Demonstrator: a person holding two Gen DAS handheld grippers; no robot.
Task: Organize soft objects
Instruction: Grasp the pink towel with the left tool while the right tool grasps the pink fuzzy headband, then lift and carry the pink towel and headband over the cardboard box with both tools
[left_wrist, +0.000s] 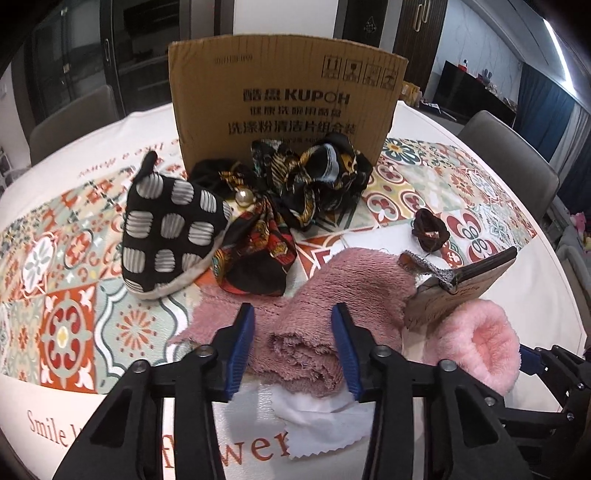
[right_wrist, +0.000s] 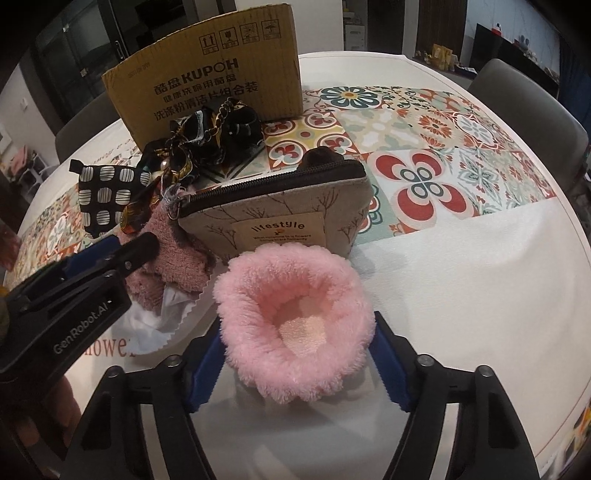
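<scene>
My table (left_wrist: 424, 122) under its tiled-pattern cloth (left_wrist: 74, 266), cardboard box (left_wrist: 284, 96) at the back, scarves (left_wrist: 317, 173), spotted pouch (left_wrist: 170, 229), mauve towel (left_wrist: 332, 291), white cloth (left_wrist: 325, 417), fluffy pink sock (right_wrist: 295, 325), linen zip bag (right_wrist: 280, 218), small brown hair tie (left_wrist: 430, 225).

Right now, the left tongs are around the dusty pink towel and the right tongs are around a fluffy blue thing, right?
Almost. The fluffy thing between the right tongs is pink, not blue; the right wrist view shows it, with only the tong pads blue. The left tongs are around the dusty pink towel, as you said.
</scene>
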